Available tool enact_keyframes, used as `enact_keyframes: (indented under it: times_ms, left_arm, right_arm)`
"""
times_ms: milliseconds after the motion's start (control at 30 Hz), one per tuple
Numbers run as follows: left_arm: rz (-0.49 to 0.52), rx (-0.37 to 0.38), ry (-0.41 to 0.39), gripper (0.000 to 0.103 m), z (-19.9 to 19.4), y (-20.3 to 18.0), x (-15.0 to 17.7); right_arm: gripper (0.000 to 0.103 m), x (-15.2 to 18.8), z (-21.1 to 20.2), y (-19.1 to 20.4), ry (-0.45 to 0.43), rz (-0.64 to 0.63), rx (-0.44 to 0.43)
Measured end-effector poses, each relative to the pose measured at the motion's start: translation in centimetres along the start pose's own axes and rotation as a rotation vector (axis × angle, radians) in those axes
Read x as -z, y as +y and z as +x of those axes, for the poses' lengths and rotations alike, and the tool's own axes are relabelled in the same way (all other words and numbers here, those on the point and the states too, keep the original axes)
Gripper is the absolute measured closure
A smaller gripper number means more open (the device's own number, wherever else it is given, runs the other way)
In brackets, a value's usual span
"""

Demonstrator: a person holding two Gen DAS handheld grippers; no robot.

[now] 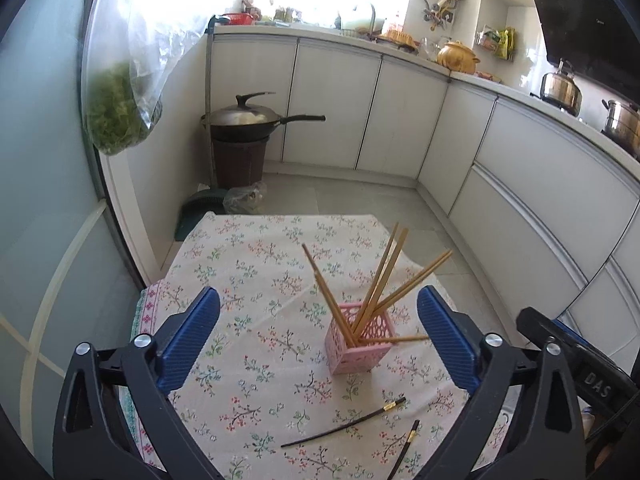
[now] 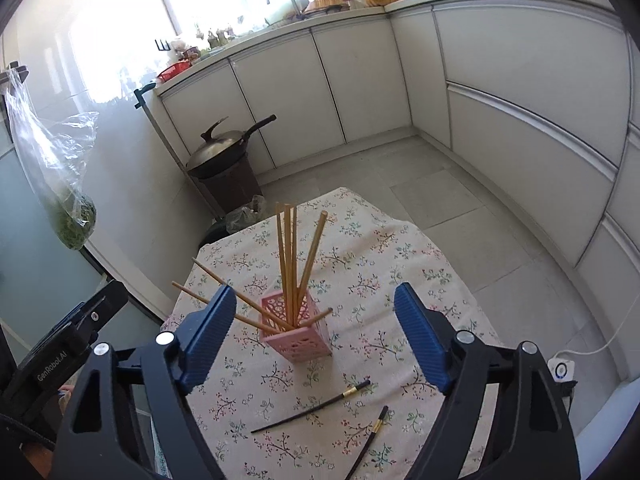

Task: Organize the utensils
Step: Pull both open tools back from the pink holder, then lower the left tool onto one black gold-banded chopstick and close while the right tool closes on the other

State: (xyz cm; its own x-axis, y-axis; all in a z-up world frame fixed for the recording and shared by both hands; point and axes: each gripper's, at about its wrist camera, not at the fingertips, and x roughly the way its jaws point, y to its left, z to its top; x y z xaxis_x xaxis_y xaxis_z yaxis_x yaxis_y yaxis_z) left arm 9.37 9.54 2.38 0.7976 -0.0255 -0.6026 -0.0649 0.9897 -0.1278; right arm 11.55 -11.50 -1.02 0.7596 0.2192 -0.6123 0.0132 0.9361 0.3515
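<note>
A pink lattice holder (image 1: 357,340) (image 2: 297,328) stands upright on the floral tablecloth (image 1: 256,280) (image 2: 384,264). Several bamboo chopsticks (image 1: 384,276) (image 2: 288,264) stick out of it at fanned angles. Two black chopsticks with gold bands lie flat in front of the holder, one long (image 1: 344,424) (image 2: 312,406) and one nearer the table's front edge (image 1: 404,454) (image 2: 368,442). My left gripper (image 1: 320,336) is open and empty, above the table and behind the holder. My right gripper (image 2: 316,336) is open and empty, with the holder between its fingers in view.
A lidded wok (image 1: 244,116) (image 2: 220,152) rests on a brown bin left of the table. White cabinets (image 1: 520,184) (image 2: 520,100) run along the back and right. A bag of greens (image 1: 116,120) (image 2: 72,220) hangs at left. A power strip (image 2: 562,370) lies on the floor at right.
</note>
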Motion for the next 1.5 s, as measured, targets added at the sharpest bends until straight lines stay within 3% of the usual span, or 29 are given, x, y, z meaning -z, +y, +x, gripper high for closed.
enact_keyframes:
  times_ms: [167, 267, 400, 500, 567, 667, 900, 967, 1133, 1233, 1367, 1500]
  left_arm:
    - [0.053, -0.006, 0.121, 0.007, 2.0, 0.0, 2.1]
    - [0.12, 0.023, 0.261, 0.007, 4.5, -0.6, 4.1]
    - [0.273, 0.089, 0.478, 0.007, 8.7, -2.4, 8.2]
    - [0.424, 0.088, 0.558, 0.008, 11.0, -5.1, 11.7]
    - [0.498, 0.103, 0.563, 0.01, 11.7, -6.7, 13.2]
    - [0.574, 0.112, 0.549, 0.021, 13.1, -8.5, 14.7]
    - [0.569, 0.13, 0.567, 0.041, 17.6, -9.7, 17.1]
    - [0.556, 0.168, 0.574, 0.042, 18.3, -10.2, 17.6]
    - [0.594, 0.181, 0.561, 0.045, 19.0, -11.9, 18.1]
    - [0.611, 0.2, 0.572, 0.056, 19.2, -12.5, 18.1]
    - [0.616, 0.228, 0.591, 0.079, 18.5, -12.2, 18.2]
    - [0.605, 0.209, 0.619, 0.096, 17.5, -10.8, 18.6]
  right_arm:
    - [0.01, 3.1, -0.5, -2.5, 0.052, 0.052, -0.011]
    - [0.008, 5.9, -0.6, -4.9, 0.095, 0.1, -0.014]
    - [0.008, 9.5, 0.1, -8.4, 0.182, 0.175, 0.012]
    - [0.008, 11.9, 0.8, -11.1, 0.259, 0.24, 0.037]
    - [0.008, 12.6, 1.0, -12.5, 0.283, 0.29, 0.045]
    - [0.008, 12.9, 1.3, -14.3, 0.304, 0.367, 0.043]
    - [0.008, 13.4, 1.6, -16.3, 0.335, 0.425, 0.045]
    - [0.008, 13.6, 1.6, -16.7, 0.345, 0.446, 0.039]
    - [0.008, 13.9, 1.9, -17.4, 0.363, 0.451, 0.053]
    - [0.008, 14.1, 2.0, -17.6, 0.373, 0.449, 0.062]
    - [0.008, 14.2, 2.3, -17.8, 0.387, 0.464, 0.064]
    - [0.008, 14.6, 3.4, -16.8, 0.43, 0.433, 0.067]
